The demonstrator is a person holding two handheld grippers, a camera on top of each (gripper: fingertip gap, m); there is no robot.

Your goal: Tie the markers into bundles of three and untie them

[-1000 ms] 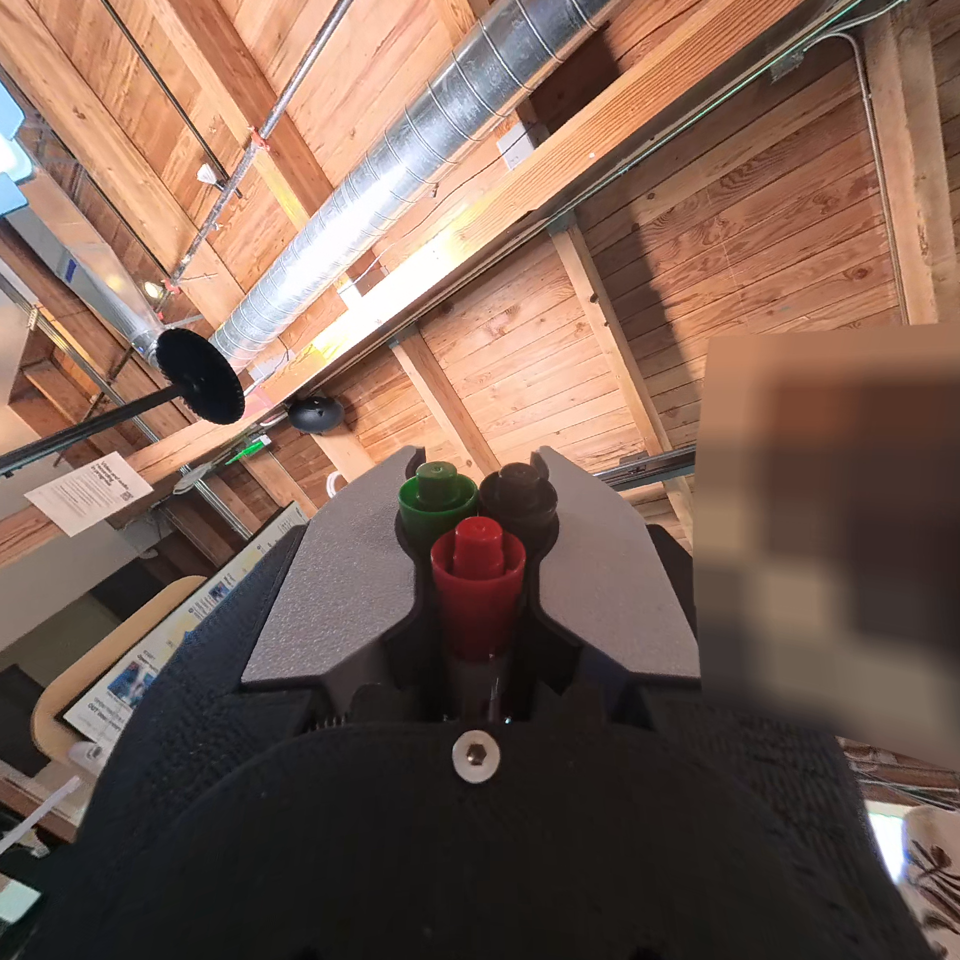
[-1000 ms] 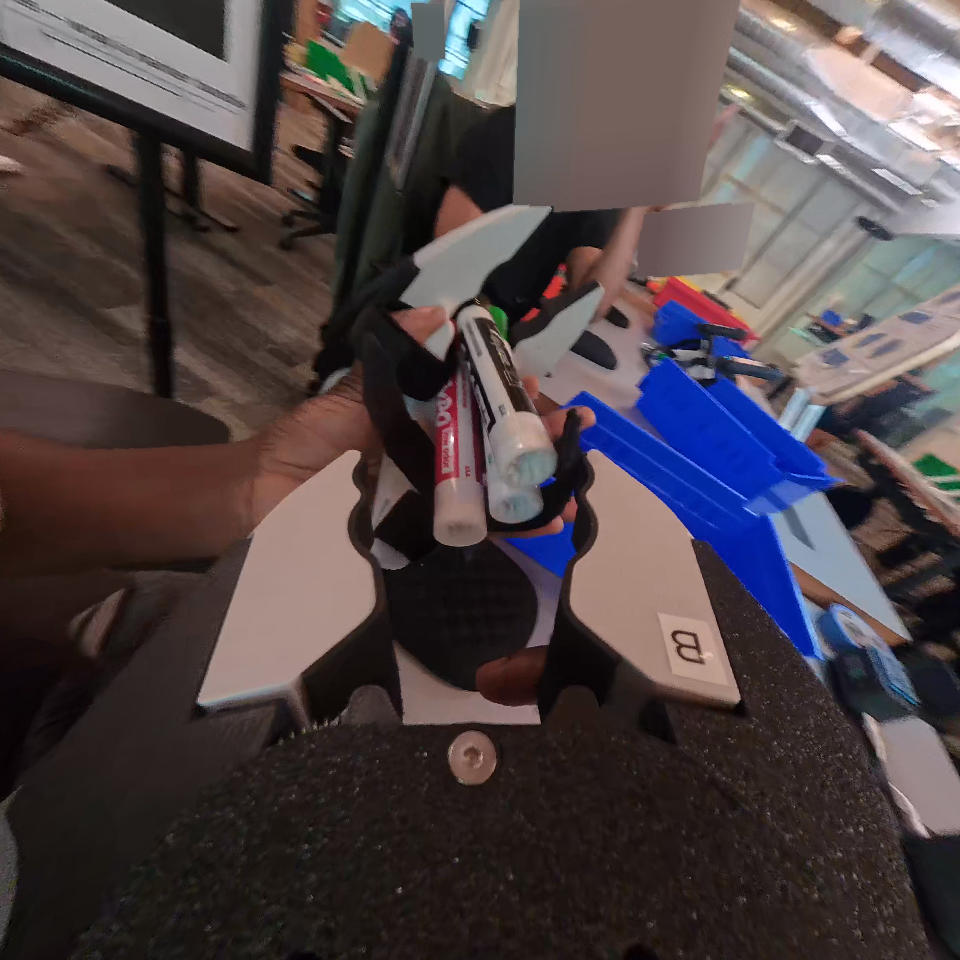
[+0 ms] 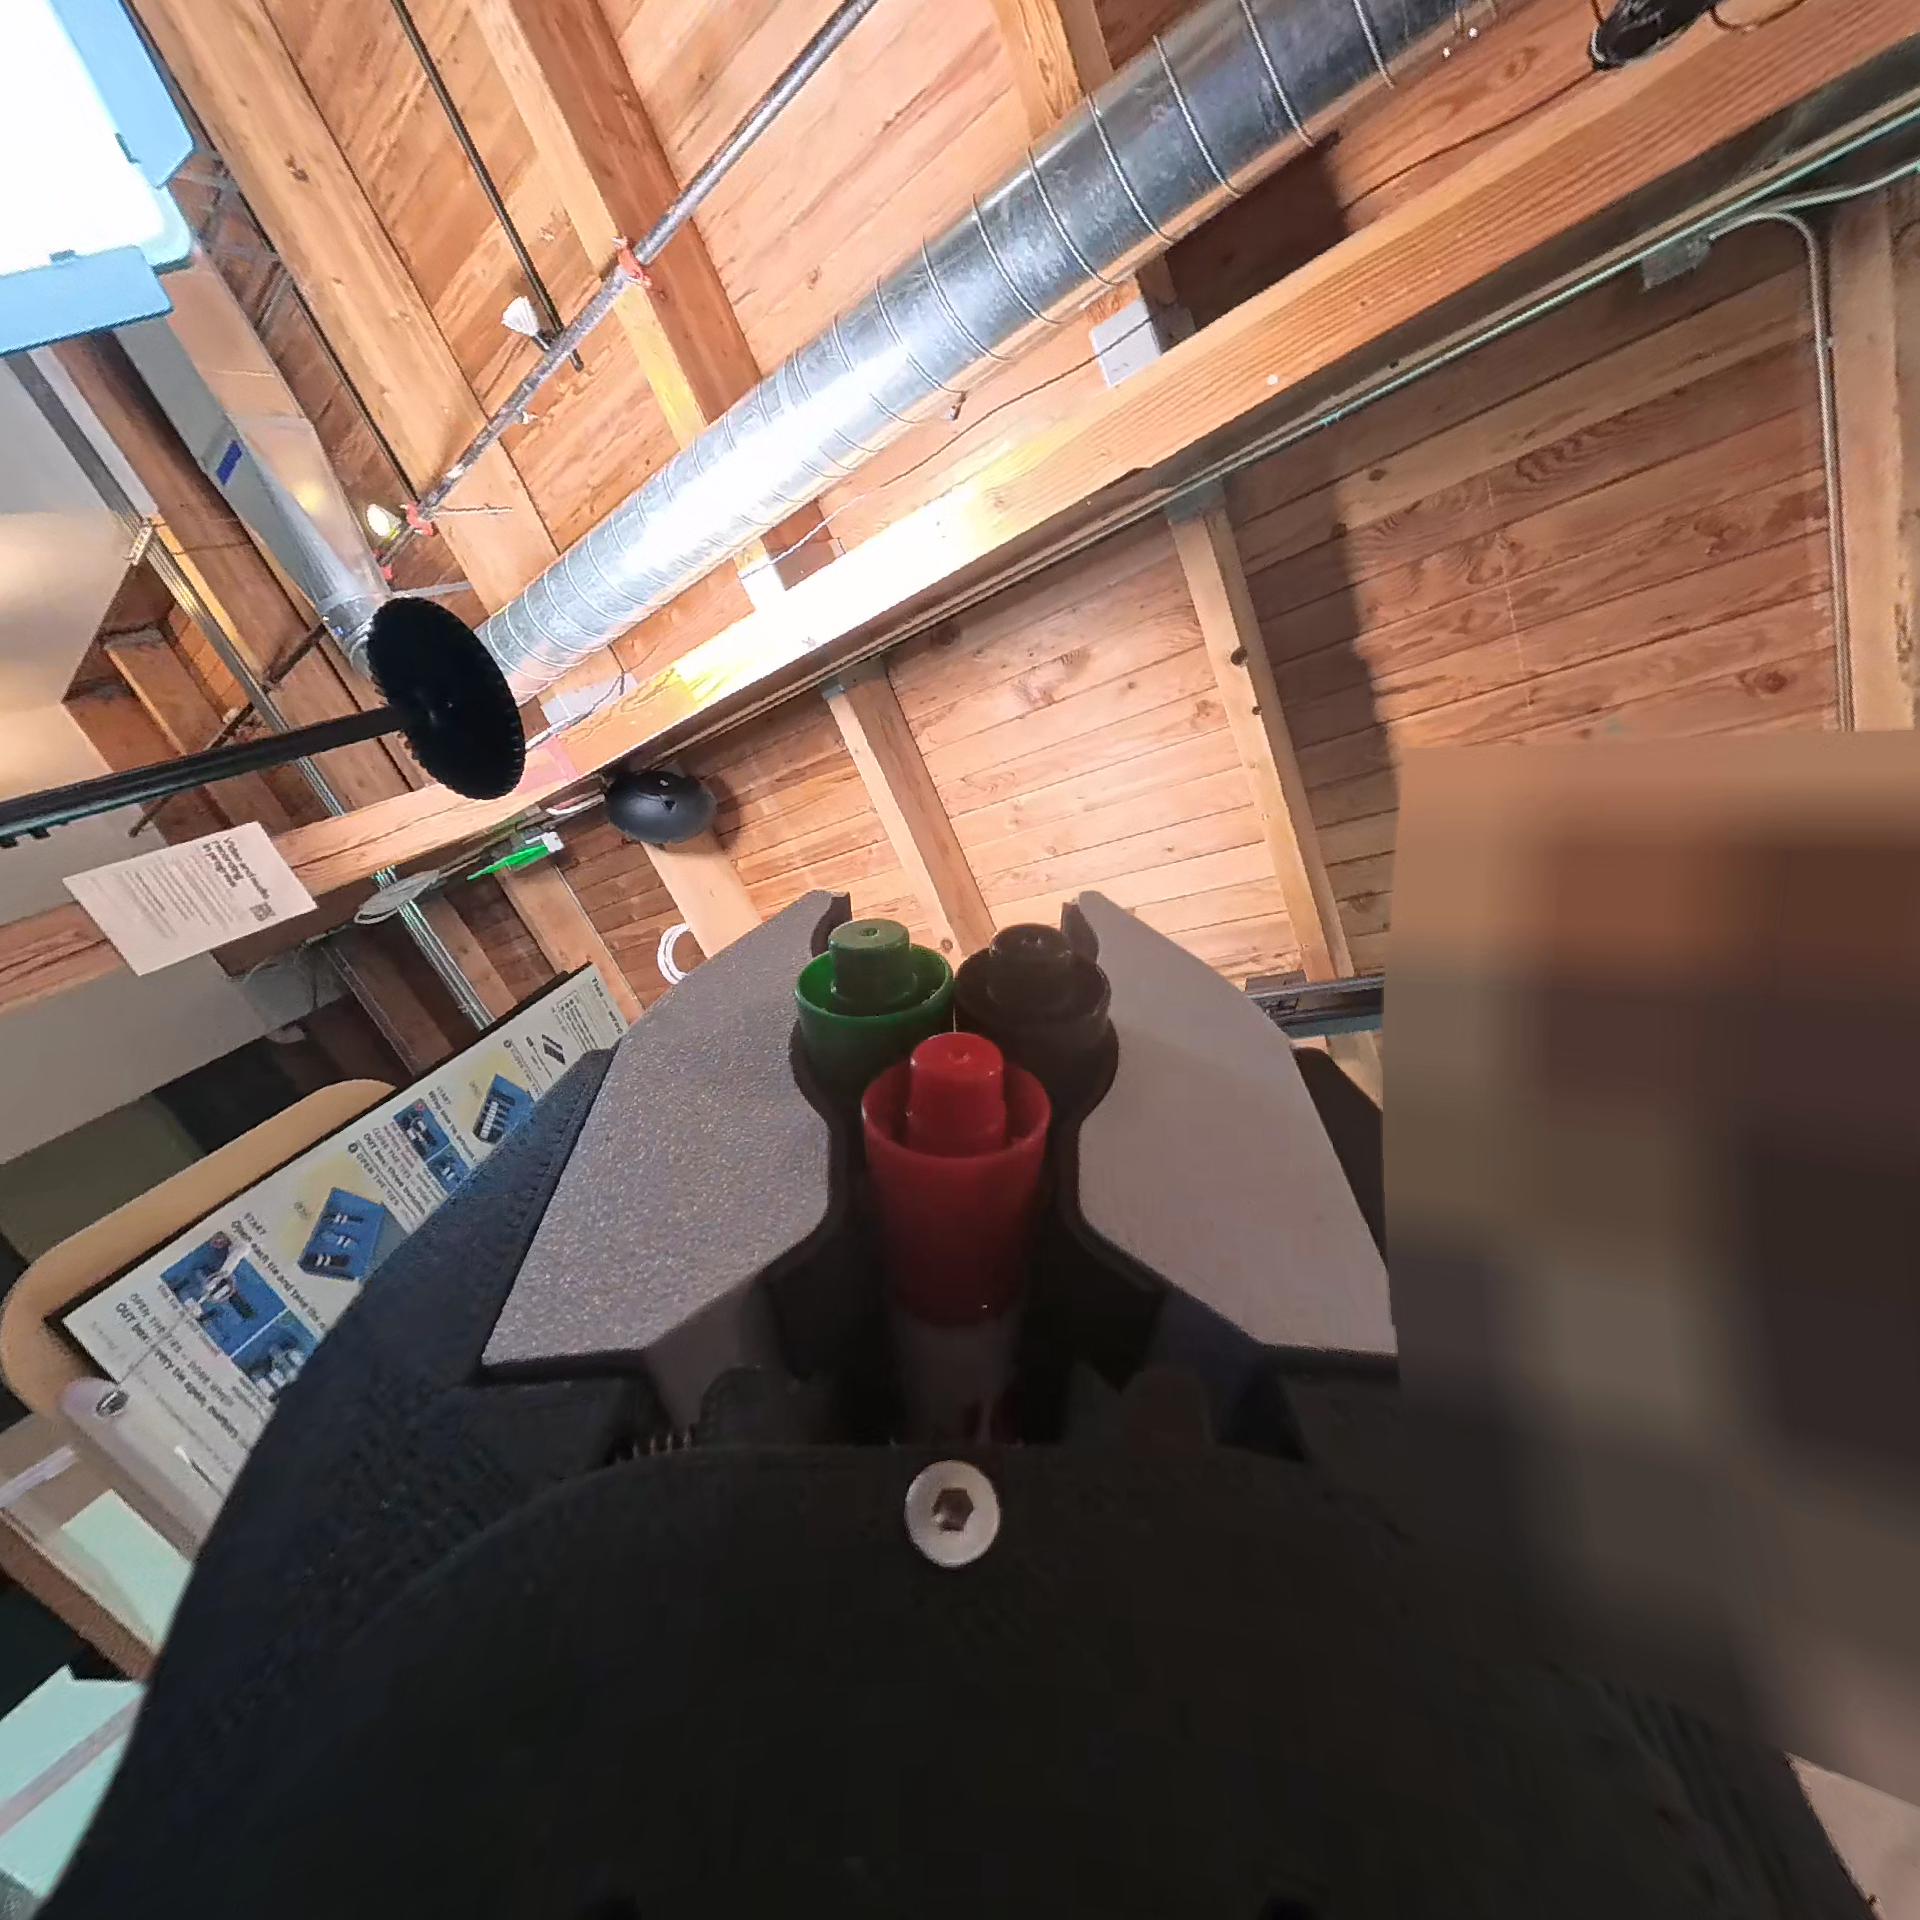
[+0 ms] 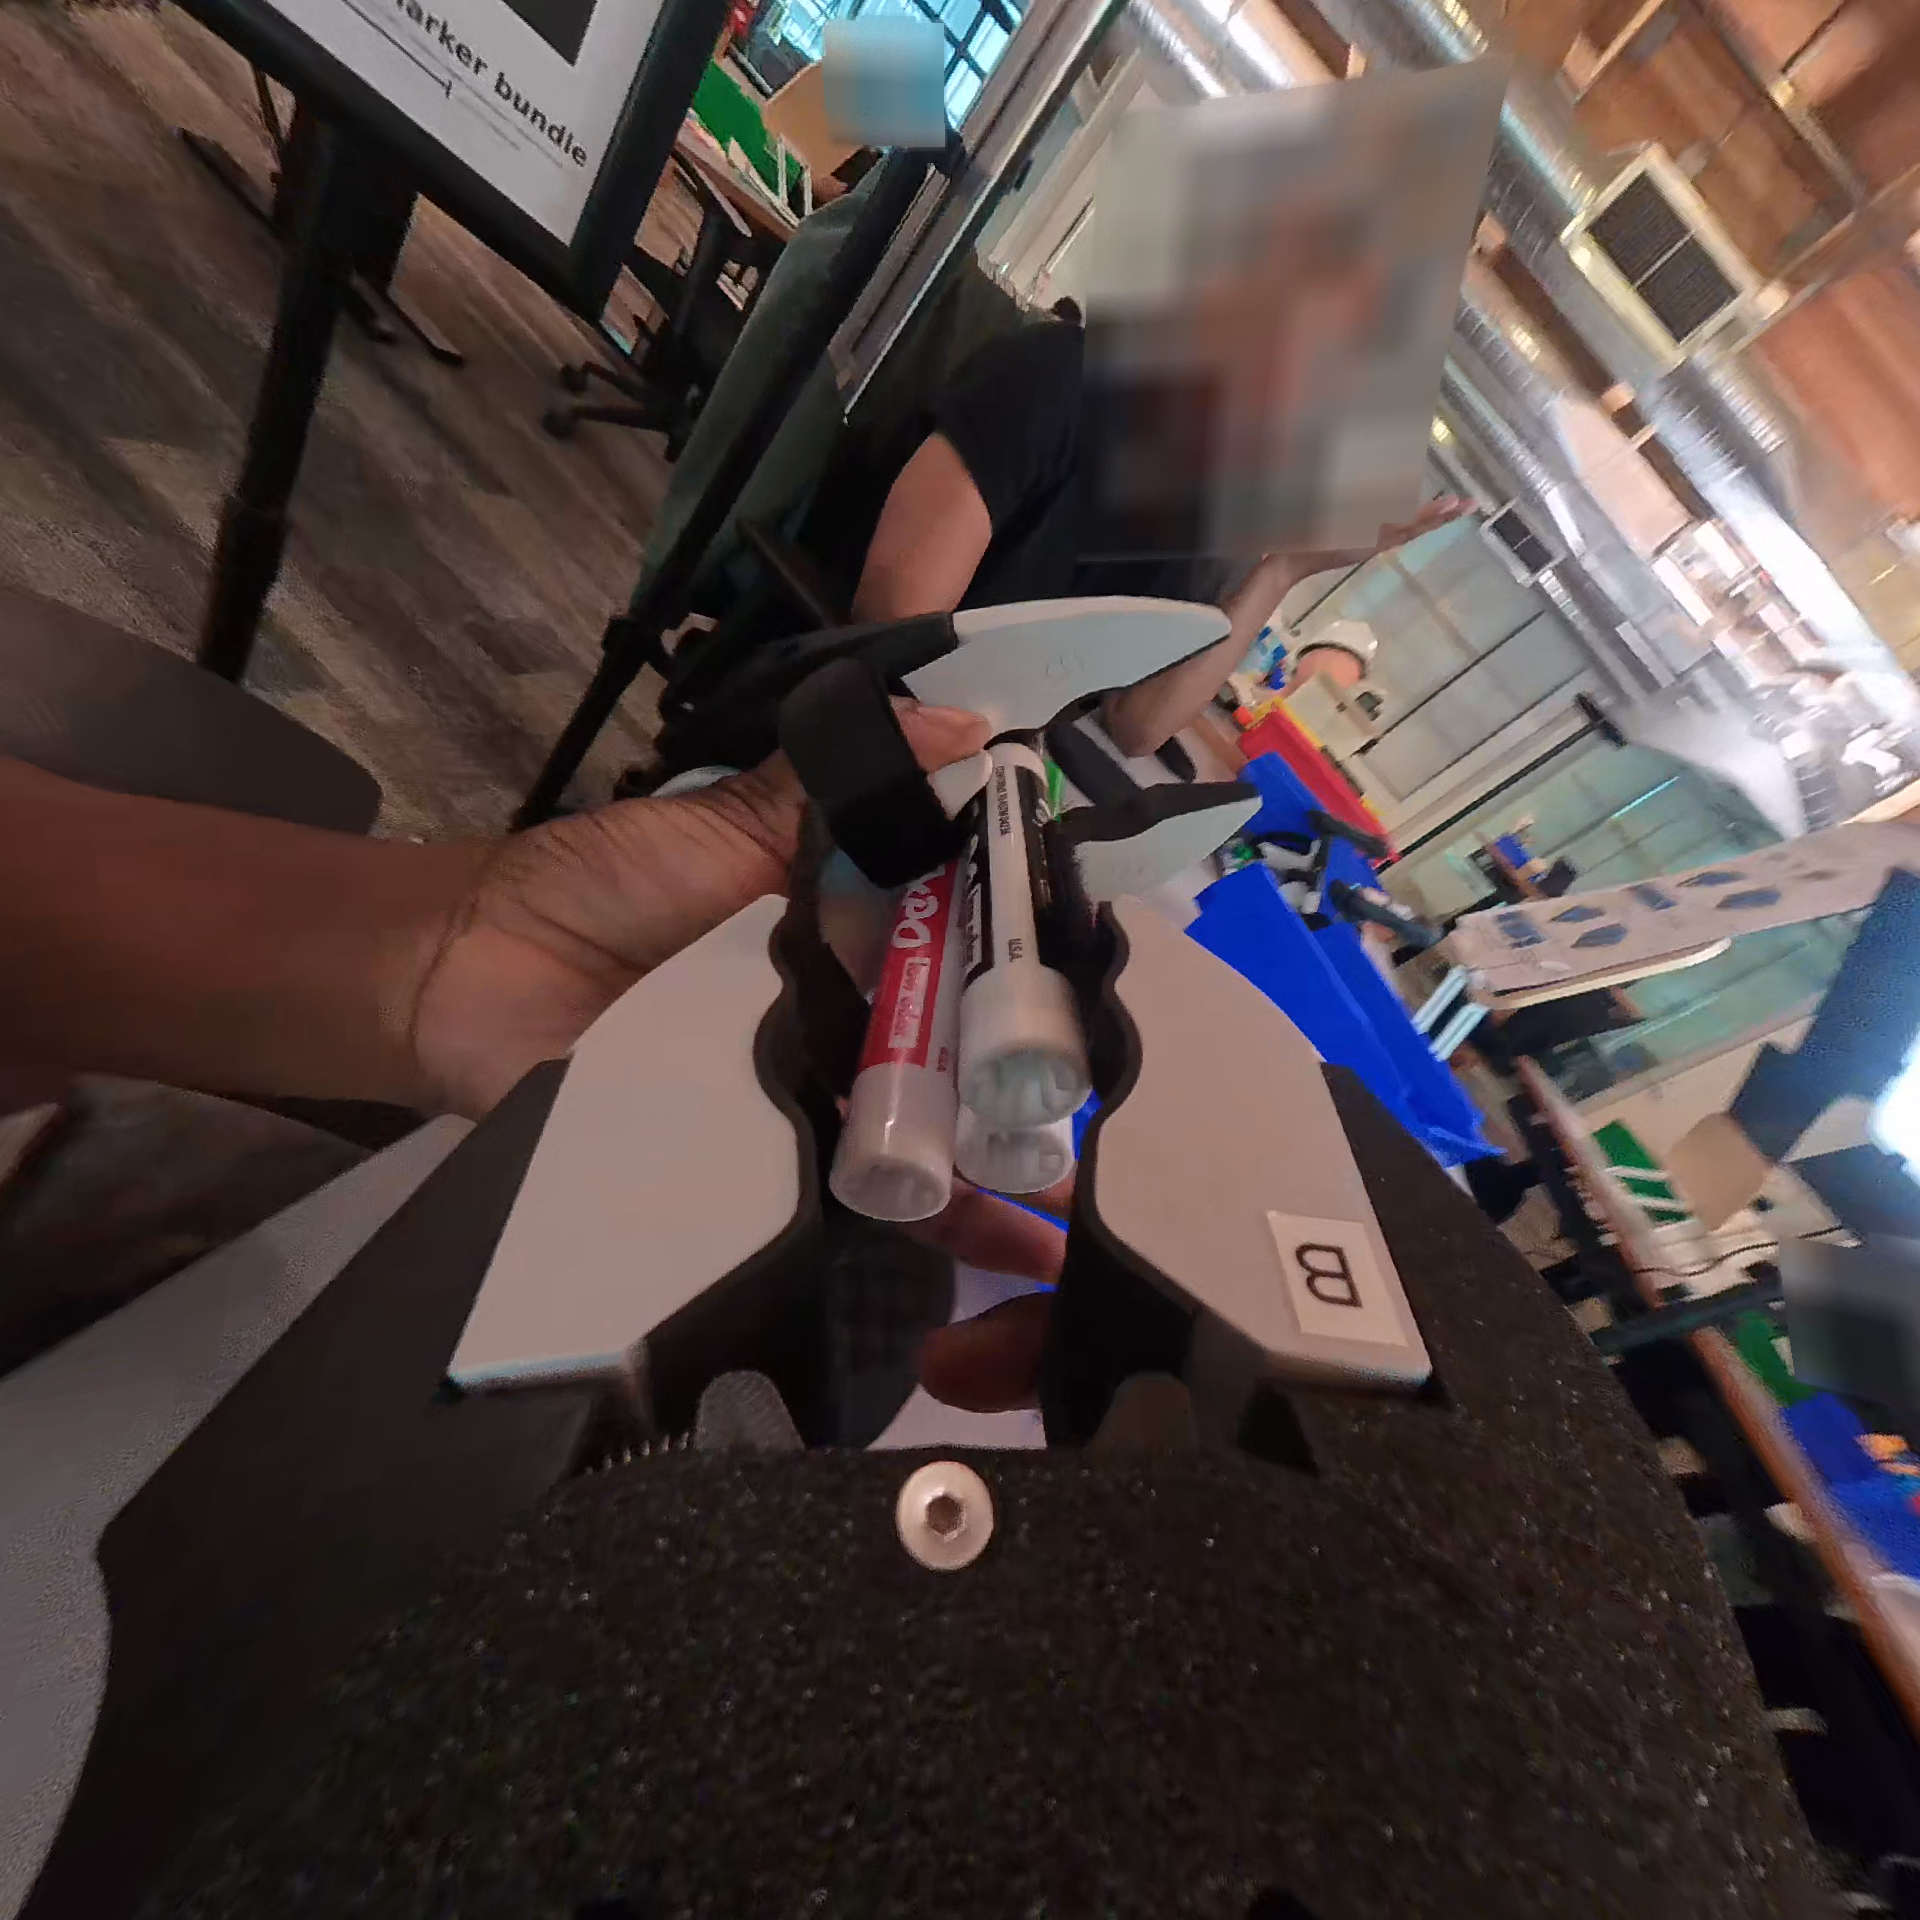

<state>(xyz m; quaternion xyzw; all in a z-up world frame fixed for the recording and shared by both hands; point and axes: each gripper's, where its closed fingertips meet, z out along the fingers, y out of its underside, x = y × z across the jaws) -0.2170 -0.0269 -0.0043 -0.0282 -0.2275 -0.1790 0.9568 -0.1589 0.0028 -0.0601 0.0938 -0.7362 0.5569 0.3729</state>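
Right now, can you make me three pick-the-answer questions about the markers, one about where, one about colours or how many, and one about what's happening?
1. Where do the marker caps point in the left gripper's view?
A. toward the wooden ceiling
B. into a sink
C. at a carpet

2. Which cap colours show?
A. blue, yellow, pink
B. green, black, red
C. all white

3. What is the left gripper doing?
A. lying empty
B. holding a cup
C. clamping three markers

A: boards and a silver pipe lie behind the caps.
B: those three caps show.
C: both fingers press the bundle.
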